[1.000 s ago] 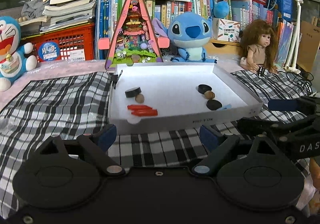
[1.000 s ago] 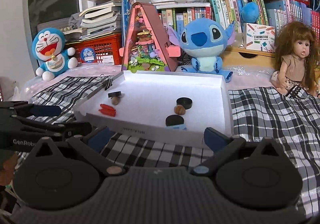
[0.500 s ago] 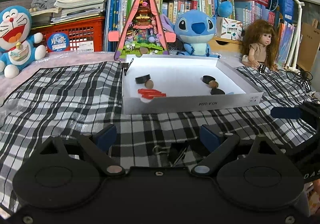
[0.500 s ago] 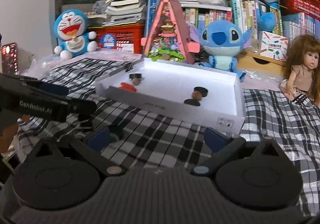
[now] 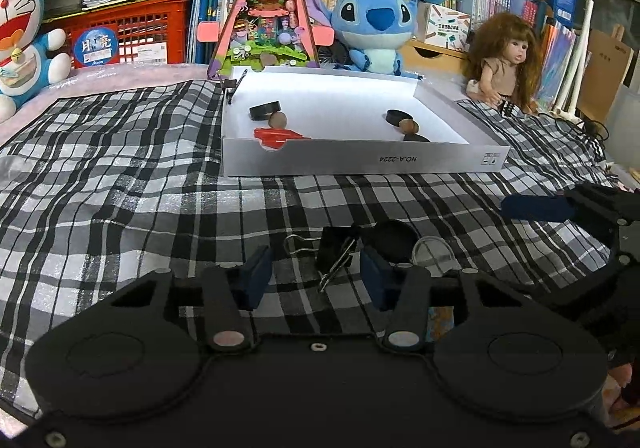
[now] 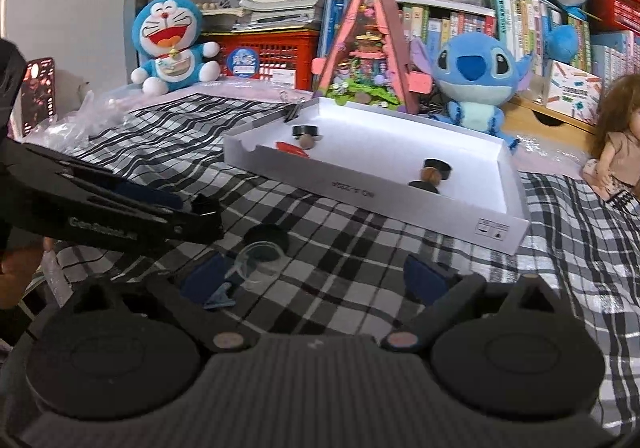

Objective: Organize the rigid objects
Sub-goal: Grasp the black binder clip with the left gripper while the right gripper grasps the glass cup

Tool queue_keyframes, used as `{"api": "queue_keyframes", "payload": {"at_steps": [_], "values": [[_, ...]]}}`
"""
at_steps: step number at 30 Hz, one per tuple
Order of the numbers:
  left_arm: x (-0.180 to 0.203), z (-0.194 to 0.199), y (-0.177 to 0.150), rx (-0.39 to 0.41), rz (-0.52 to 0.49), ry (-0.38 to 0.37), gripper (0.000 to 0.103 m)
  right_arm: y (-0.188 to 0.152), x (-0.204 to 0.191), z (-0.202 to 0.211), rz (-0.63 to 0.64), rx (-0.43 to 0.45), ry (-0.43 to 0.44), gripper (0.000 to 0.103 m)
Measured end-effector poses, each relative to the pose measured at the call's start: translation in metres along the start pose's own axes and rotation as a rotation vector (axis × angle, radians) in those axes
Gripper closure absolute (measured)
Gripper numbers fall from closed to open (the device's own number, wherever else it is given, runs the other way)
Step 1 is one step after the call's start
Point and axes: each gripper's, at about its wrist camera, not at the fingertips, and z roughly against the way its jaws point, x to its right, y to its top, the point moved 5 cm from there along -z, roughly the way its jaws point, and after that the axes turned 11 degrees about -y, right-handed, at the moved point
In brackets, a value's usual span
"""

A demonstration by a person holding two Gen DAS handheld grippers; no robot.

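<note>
Plaid cloth point(image 5: 120, 184) bears white box point(image 5: 360, 164) printed "NO.A-2224"; both tongs point(image 5: 316, 278) point(image 6: 312, 280) gape, holding nothing.

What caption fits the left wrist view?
Open left claw hovering over a black binder clip on the plaid cloth, white tray beyond.

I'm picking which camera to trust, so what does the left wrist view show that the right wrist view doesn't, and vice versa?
Only the left wrist view shows the black metal binder clip on the cloth between its open left claw's fingers.

Only the right wrist view shows the small blue plastic clip beside its open right claw.

Both show the shallow white cardboard box, the round black lid and the clear round plastic cup.
</note>
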Motion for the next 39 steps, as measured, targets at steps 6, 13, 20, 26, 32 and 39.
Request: {"api": "queue_keyframes", "payload": {"at_steps": [6, 13, 20, 26, 32, 39], "values": [[0.002, -0.007, 0.002, -0.003, -0.005, -0.007, 0.065, 0.002, -0.013, -0.006, 0.02, -0.01, 0.025, 0.016], [0.003, -0.007, 0.004, 0.007, -0.003, -0.005, 0.065, 0.004, -0.018, -0.012, 0.006, -0.025, 0.024, 0.051], [0.001, -0.002, 0.007, 0.024, -0.005, 0.003, 0.065, 0.003, -0.02, -0.012, 0.0, -0.034, 0.025, 0.071], [0.0, 0.002, 0.01, 0.035, -0.001, 0.006, 0.065, 0.007, -0.015, -0.01, -0.024, -0.023, 0.013, 0.071], [-0.001, 0.005, 0.021, 0.058, -0.003, 0.009, 0.065, 0.016, -0.004, -0.01, -0.052, -0.009, -0.022, 0.071], [-0.003, 0.006, 0.037, 0.082, 0.002, 0.016, 0.065, 0.03, 0.015, -0.011, -0.106, 0.007, -0.071, 0.071]]}}
